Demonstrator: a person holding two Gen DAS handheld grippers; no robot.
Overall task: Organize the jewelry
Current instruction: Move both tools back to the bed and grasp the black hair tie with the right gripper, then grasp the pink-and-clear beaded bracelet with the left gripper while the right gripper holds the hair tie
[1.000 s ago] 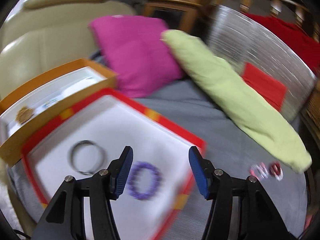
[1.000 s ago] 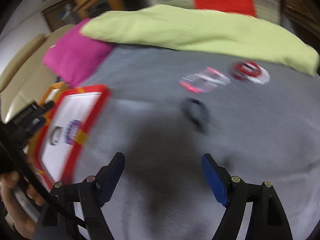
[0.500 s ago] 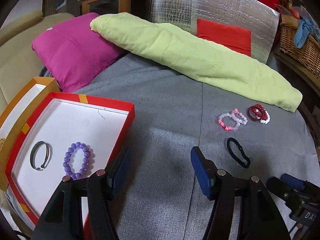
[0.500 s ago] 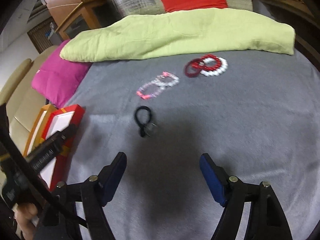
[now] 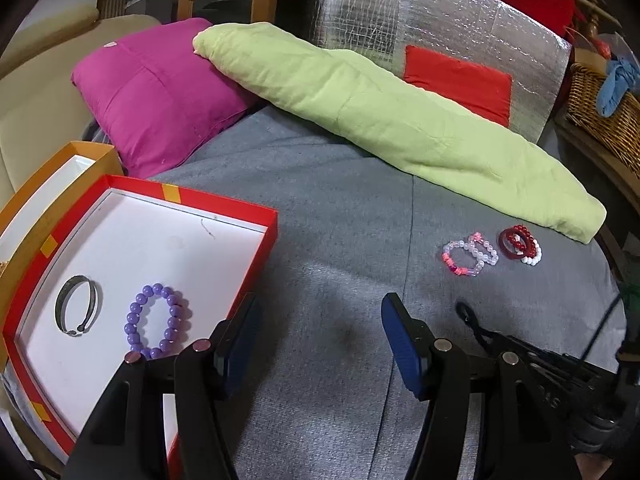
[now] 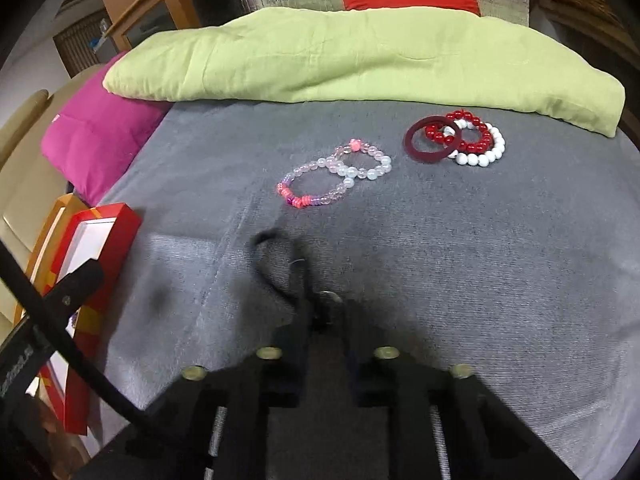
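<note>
My right gripper is shut on the near end of a black cord bracelet, which lies on the grey cloth. Beyond it lie two pink and clear bead bracelets and a pile of a dark red bangle, red beads and white beads. My left gripper hangs open over bare grey cloth, just right of the red box. In the box lie a purple bead bracelet and a dark metal bangle. The black cord bracelet also shows at my right gripper's tip in the left wrist view.
A long green cushion and a magenta pillow border the cloth at the back. An orange box sits behind the red one. A silver foil panel with a red patch and a wicker basket stand beyond.
My right gripper moved forward to the black cord bracelet and its jaws closed on it. My left gripper swung right from over the red box, then stayed still.
</note>
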